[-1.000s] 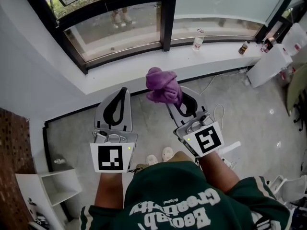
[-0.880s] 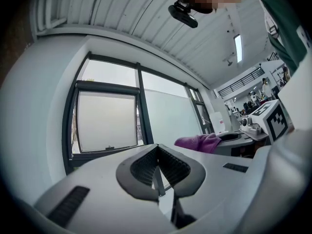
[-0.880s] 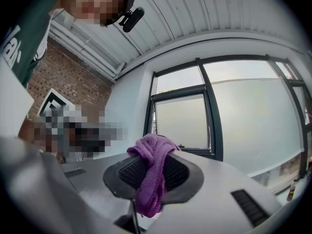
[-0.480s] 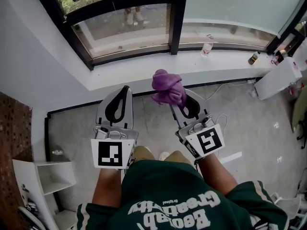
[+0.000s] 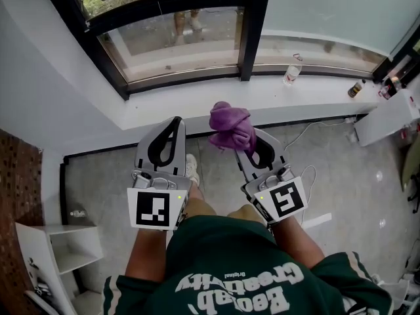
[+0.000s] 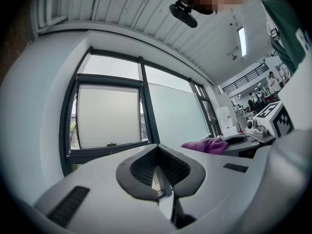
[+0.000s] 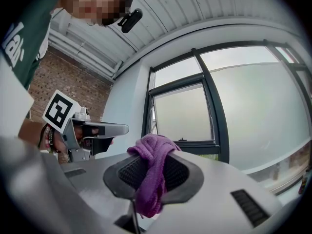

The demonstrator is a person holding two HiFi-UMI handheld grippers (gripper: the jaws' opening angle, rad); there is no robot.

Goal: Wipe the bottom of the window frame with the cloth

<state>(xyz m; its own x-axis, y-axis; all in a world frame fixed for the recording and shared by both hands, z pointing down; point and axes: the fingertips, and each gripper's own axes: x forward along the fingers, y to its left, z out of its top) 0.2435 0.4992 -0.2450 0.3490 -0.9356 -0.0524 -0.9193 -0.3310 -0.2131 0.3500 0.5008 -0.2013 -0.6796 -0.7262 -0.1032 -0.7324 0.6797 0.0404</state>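
cloth (image 5: 230, 126) in right tongs (image 5: 243, 135) | left tongs (image 5: 174, 122) beside | window frame (image 5: 177, 83) ahead

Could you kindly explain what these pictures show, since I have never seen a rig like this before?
A person holds a two-jaw gripper in each hand; there is no robot. One picture comes from a head camera looking down; the other two come from cameras on the grippers, looking along their jaws. The left gripper is shut and empty. The right gripper clamps a purple cloth. Ahead stand a white sill with a bottle on it and the dark window frame.
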